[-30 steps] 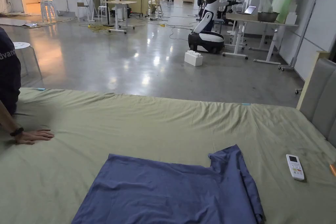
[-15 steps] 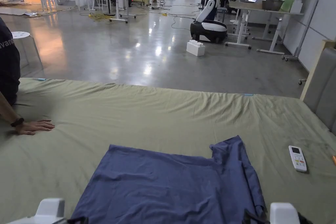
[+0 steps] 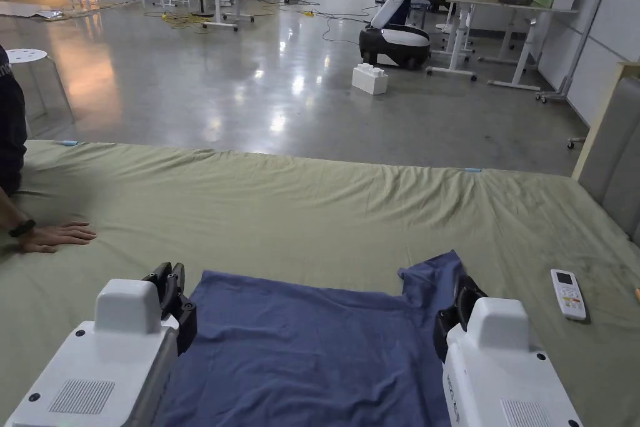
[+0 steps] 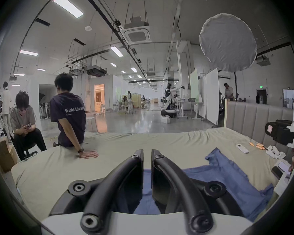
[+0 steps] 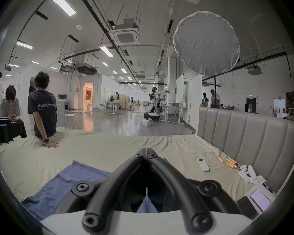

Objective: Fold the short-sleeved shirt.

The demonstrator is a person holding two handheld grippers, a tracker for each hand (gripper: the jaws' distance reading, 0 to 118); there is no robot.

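Observation:
A blue short-sleeved shirt [image 3: 312, 347] lies flat on the green bed sheet [image 3: 312, 209], one sleeve [image 3: 437, 272] at its far right corner. My left gripper [image 3: 169, 277] hovers over the shirt's far left corner; in the left gripper view its jaws [image 4: 147, 154] stand a narrow gap apart with nothing between them, the shirt [image 4: 227, 176] below. My right gripper [image 3: 465, 294] hangs beside the sleeve. Its tips [image 5: 146, 151] are closed together, empty, above the shirt [image 5: 66, 184].
A white remote [image 3: 568, 294] lies on the sheet to the right, close to the padded headboard [image 3: 615, 159]. A person sits on the bed's left edge, with a hand [image 3: 56, 236] flat on the sheet. Orange pens [image 5: 227, 162] and a white controller [image 5: 246, 172] lie by the headboard.
Both grippers have come up into the head view from the bottom edge, toward the shirt's far corners. The camera has tilted down a little. The shirt lies as before.

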